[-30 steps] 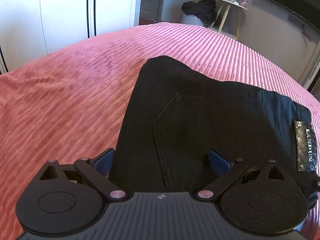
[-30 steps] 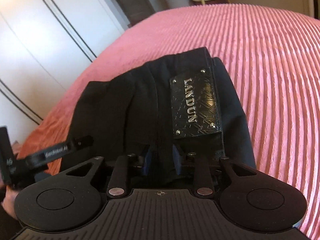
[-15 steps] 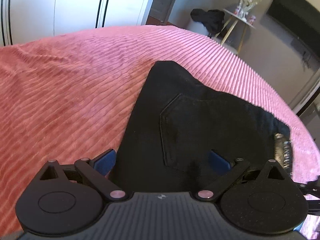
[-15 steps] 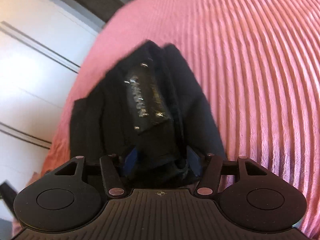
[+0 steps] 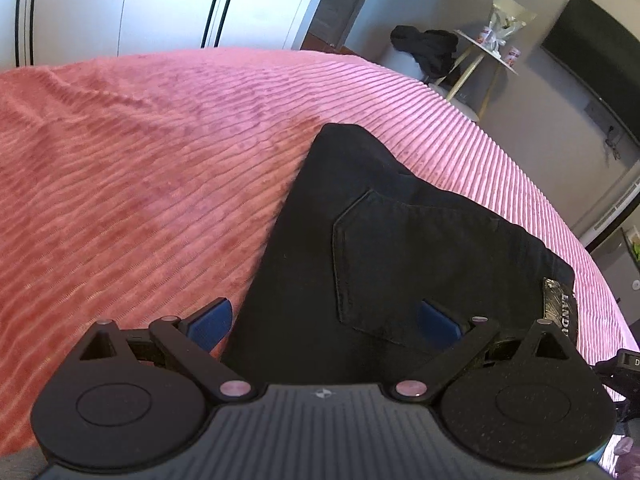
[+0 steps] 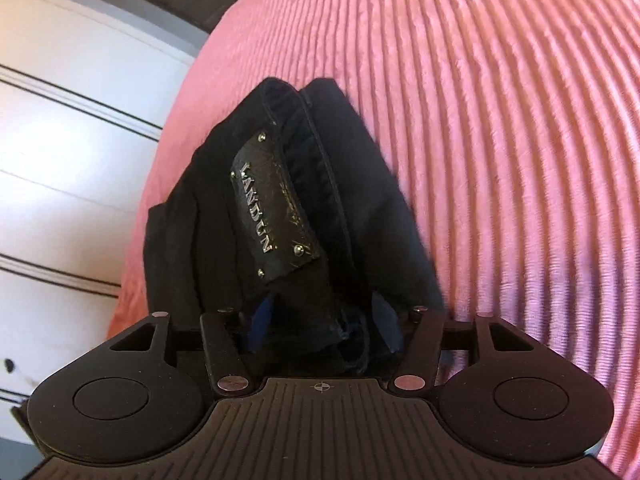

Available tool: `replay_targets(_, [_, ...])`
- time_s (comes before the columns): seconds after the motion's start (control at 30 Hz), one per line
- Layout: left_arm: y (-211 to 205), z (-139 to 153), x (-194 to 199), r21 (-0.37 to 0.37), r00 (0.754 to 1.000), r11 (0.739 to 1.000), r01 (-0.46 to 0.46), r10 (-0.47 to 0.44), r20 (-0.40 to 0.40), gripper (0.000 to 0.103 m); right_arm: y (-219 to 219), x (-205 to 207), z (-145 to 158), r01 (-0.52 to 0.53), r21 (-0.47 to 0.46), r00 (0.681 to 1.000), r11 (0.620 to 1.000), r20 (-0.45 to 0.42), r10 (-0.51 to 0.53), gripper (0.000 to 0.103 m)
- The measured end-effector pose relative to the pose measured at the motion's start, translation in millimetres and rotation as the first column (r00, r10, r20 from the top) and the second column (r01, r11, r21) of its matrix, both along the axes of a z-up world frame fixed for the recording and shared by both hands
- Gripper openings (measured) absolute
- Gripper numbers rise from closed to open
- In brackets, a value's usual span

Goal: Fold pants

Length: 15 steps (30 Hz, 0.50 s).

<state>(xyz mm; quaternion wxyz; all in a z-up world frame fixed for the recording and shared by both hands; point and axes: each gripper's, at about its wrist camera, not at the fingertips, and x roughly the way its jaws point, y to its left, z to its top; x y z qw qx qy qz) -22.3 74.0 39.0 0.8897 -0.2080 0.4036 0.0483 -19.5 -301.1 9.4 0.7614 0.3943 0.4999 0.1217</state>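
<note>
Black pants (image 5: 400, 240) lie folded into a compact stack on the pink ribbed bedspread (image 5: 140, 180), back pocket up, LANDUN patch (image 6: 272, 212) at the waistband. Left gripper (image 5: 324, 320): jaws spread wide, straddling the near edge. Right gripper (image 6: 324, 328): jaws parted around the waistband, not pinching. Judgement: fold essentially finished; next, withdraw without dragging cloth. Side table (image 5: 488, 52) well apart; nothing obstructs.

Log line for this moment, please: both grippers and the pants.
left hand-held gripper: open over pants | right hand-held gripper: open around waistband by LANDUN patch | pants: folded, on pink bedspread
</note>
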Motion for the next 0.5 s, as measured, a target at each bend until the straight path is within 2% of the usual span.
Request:
replay_targets(0.07, [0.2,-2.6,2.8,-0.004,1.000,1.000,-0.007,0.007,-0.006,0.099,2.3,3.7,-5.9,-0.017,0.040,1.000,0.999,0.007,0.017,0.065])
replay_targets(0.13, [-0.2,-4.1,4.4,0.001,1.000,1.000,-0.017,0.017,-0.011,0.099,3.2,5.1,-9.4,-0.015,0.064,0.999,0.998,0.029,0.014,0.048])
replay_targets(0.17, [-0.8,-4.8,5.2,0.004,1.000,1.000,-0.024,0.024,-0.016,0.099,2.6,5.0,-11.8,-0.009,0.075,0.999,0.997,0.034,0.007,0.046])
replay_targets(0.23, [-2.0,-6.1,5.9,0.006,0.999,0.999,-0.031,0.031,-0.024,0.099,1.8,5.3,-14.8,-0.006,0.119,0.999,0.993,0.051,0.000,0.046])
replay_targets(0.3, [-3.0,-6.3,5.6,0.011,0.999,0.999,-0.038,0.038,-0.025,0.099,5.2,5.1,-13.0,-0.018,0.117,0.998,0.993,0.060,0.011,0.053])
replay_targets(0.37, [-4.1,-5.9,5.3,0.029,0.999,0.999,-0.046,0.046,-0.023,0.099,14.7,2.7,-3.9,-0.037,0.040,0.996,0.999,0.082,0.034,0.053])
replay_targets(0.4, [-4.7,-5.6,4.8,0.042,0.998,0.998,-0.051,0.052,-0.022,0.099,21.8,-0.2,3.8,-0.042,-0.036,0.994,0.998,0.099,0.046,0.044])
replay_targets(0.43, [-5.3,-4.7,4.1,0.053,0.998,0.997,-0.053,0.054,-0.017,0.099,30.1,-4.2,13.8,-0.047,-0.124,0.989,0.991,0.130,0.064,0.037])
replay_targets(0.5, [-6.0,-2.1,2.0,0.076,0.998,0.995,-0.063,0.063,0.000,0.099,53.8,-17.4,40.6,-0.053,-0.308,0.963,0.950,0.235,0.129,0.032])
